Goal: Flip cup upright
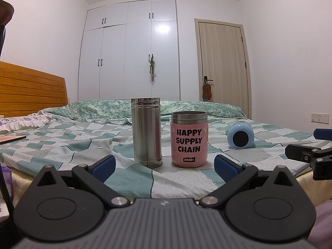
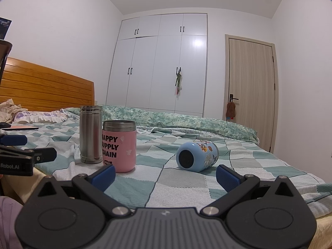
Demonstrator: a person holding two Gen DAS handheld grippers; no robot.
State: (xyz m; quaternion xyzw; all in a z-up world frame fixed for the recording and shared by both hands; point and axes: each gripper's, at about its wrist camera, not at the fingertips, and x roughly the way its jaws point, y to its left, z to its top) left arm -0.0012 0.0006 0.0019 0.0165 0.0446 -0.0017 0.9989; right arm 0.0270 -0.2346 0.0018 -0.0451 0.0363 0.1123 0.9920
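The blue cup (image 2: 197, 157) lies on its side on the checked bed sheet (image 2: 186, 184), dark round end facing the right gripper (image 2: 166, 175) — just ahead, a bit to its right. That gripper is nearer, wide open, holding nothing. The left gripper (image 1: 165, 165) is open too, facing the pink cup (image 1: 189, 140) and steel flask (image 1: 147, 131). The blue cup looks smooth and round — it may roll on soft cloth.

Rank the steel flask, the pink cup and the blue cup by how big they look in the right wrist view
1. Pink cup: largest, widest, but nearest the camera.
2. Steel flask: taller yet slimmer; close to the pink cup, so this order is unsure.
3. Blue cup: smallest, lying on its side on the bed.
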